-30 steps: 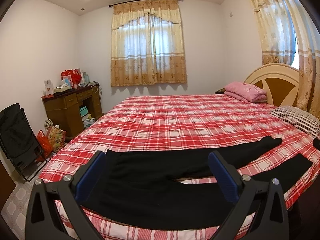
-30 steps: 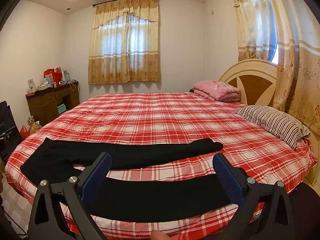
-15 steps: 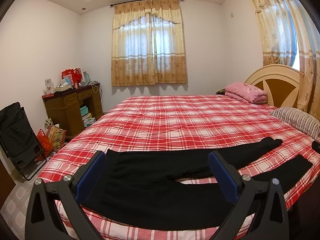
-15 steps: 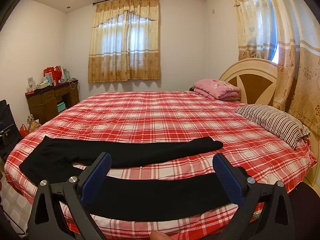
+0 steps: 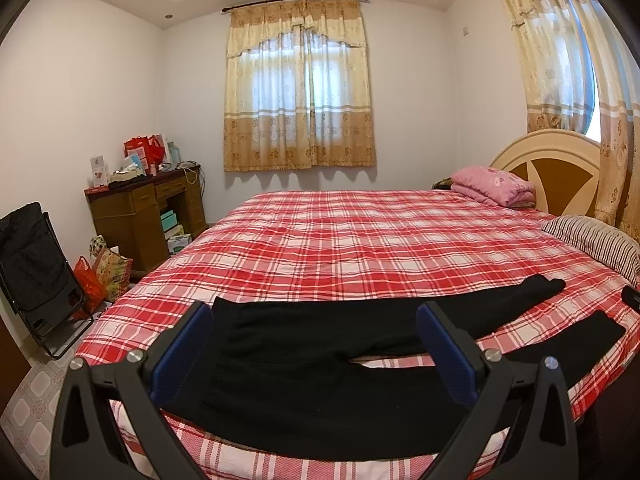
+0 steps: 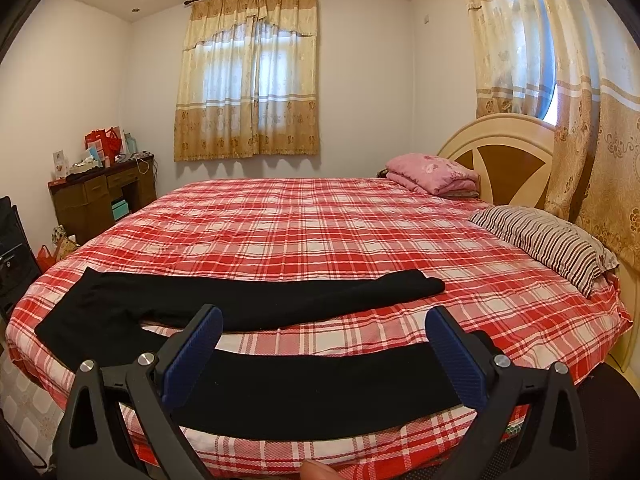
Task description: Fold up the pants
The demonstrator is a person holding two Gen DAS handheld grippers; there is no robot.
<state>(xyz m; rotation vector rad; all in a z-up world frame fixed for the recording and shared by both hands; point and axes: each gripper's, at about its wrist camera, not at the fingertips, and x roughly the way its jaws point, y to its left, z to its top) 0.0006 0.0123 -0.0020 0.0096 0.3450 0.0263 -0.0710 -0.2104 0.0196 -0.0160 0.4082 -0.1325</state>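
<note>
Pants (image 5: 304,364), black, lie flat and unfolded along the near edge of the bed (image 5: 360,240). Long axis runs left to right across the bed: waist end at the left, the two legs pointing right toward the headboard (image 5: 556,168) side. Legs spread apart in a narrow V, red plaid sheet showing between them; far leg angles slightly away from the edge, near leg (image 6: 320,392) follows the edge. No brand, label or writing readable on the pants; none legible anywhere else either, the boxes and bags on the desk (image 5: 140,208) are too small to read.

Bed covered in red-and-white plaid. Striped pillow (image 6: 548,244) at the right by the headboard, folded pink blanket (image 6: 432,172) at the far corner. Curtained window (image 5: 298,92) on the far wall. Black folding chair (image 5: 32,264) and bags on the floor at left.

Left gripper (image 5: 314,344) hovers over the waist and crotch area, blue pads wide apart, holding nothing, not touching the cloth. Right gripper (image 6: 324,344) hovers over the near leg, pads equally wide apart, empty. A fingertip (image 6: 316,471) shows at the bottom edge of the right wrist view.
</note>
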